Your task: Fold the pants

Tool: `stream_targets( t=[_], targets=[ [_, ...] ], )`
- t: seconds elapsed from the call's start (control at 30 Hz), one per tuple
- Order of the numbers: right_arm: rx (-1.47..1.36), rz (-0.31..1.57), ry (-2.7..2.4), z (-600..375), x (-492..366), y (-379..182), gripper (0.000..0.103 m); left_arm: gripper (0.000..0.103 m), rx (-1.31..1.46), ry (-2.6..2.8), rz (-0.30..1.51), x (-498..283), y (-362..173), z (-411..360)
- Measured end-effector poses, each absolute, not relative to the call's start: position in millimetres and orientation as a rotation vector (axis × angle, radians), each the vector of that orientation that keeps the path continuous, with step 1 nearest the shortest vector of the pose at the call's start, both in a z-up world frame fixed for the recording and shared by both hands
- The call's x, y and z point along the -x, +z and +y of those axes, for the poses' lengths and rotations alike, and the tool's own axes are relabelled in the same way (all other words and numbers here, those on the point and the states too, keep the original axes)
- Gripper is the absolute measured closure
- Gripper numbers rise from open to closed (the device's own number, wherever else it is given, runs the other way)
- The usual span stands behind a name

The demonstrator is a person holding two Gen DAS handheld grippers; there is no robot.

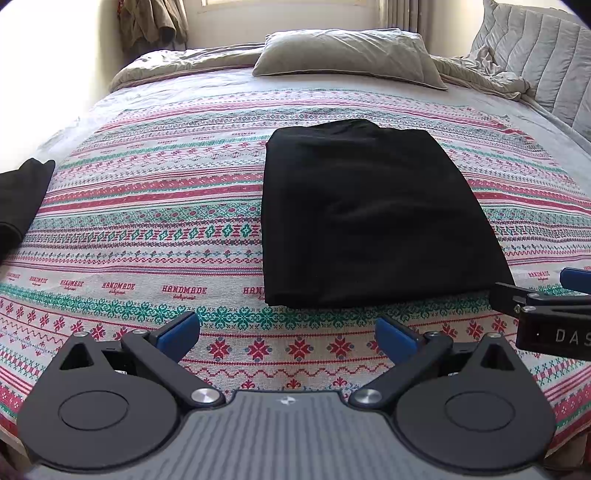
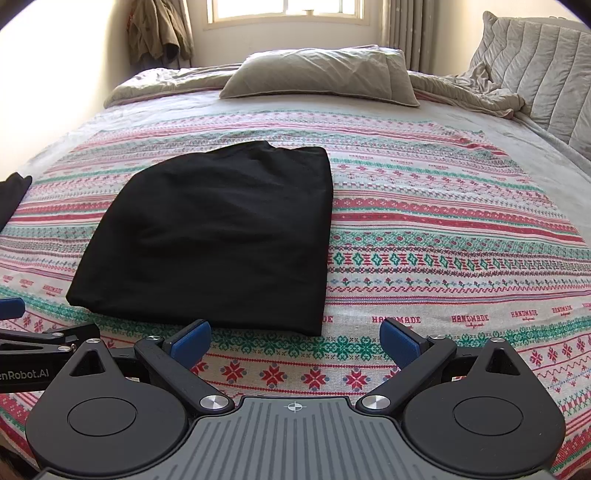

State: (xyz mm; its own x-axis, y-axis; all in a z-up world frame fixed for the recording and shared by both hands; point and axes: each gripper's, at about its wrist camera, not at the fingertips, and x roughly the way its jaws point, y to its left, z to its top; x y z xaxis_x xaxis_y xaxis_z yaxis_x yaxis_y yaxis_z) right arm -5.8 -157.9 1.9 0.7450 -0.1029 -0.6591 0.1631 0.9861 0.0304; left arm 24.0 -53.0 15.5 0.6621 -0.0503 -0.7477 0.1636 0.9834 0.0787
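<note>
Home bedroom (bed (image 2: 461, 236), pillow (image 2: 317, 74), curtained window (image 2: 288, 11))

The folded pants (image 2: 218, 236) lie on the blanket (image 2: 443, 229) mid-bed. A pillow (image 2: 317, 74) lies behind them toward the bed's far edge; another garment (image 1: 22, 199) lies at the left edge.

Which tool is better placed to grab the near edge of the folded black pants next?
Probably the right tool: open, and the pants hem sits just beyond its left finger. The left tool, also open, sits slightly farther back.
</note>
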Motion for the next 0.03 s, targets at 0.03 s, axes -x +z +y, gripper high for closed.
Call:
stream_targets(
  t=[0.03],
  targets=[
    [-0.088, 0.717, -0.145, -157.8, 5.7, 1.4, 0.004, 0.000, -0.144, -0.122, 0.841, -24.3, 15.6, -52.6]
  ],
)
